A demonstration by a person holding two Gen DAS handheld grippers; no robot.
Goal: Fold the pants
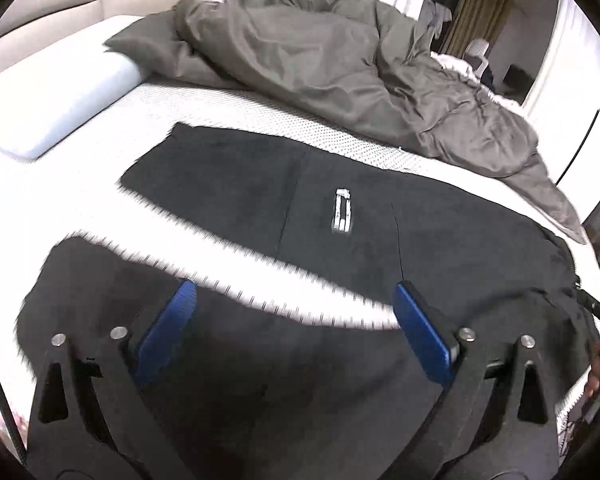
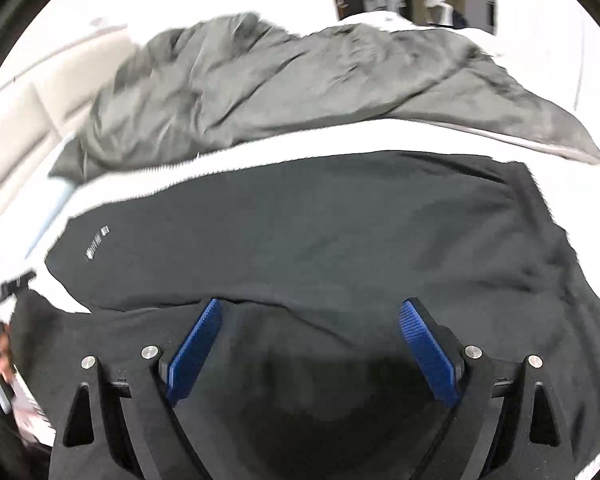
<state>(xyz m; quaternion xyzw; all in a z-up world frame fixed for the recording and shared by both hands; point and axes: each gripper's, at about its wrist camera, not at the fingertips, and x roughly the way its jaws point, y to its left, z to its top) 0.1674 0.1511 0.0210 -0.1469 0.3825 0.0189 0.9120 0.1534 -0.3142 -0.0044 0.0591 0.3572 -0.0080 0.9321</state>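
Note:
Black pants lie spread on the white bed, legs apart, a small white logo on the far leg. My left gripper is open, its blue pads over the near leg, holding nothing. In the right wrist view the pants fill the middle, waist end to the right. My right gripper is open above the near fold of black cloth, holding nothing.
A crumpled grey duvet lies across the far side of the bed and shows in the right wrist view too. A pale blue pillow lies at the left by the beige headboard. A doorway with curtains is at the far right.

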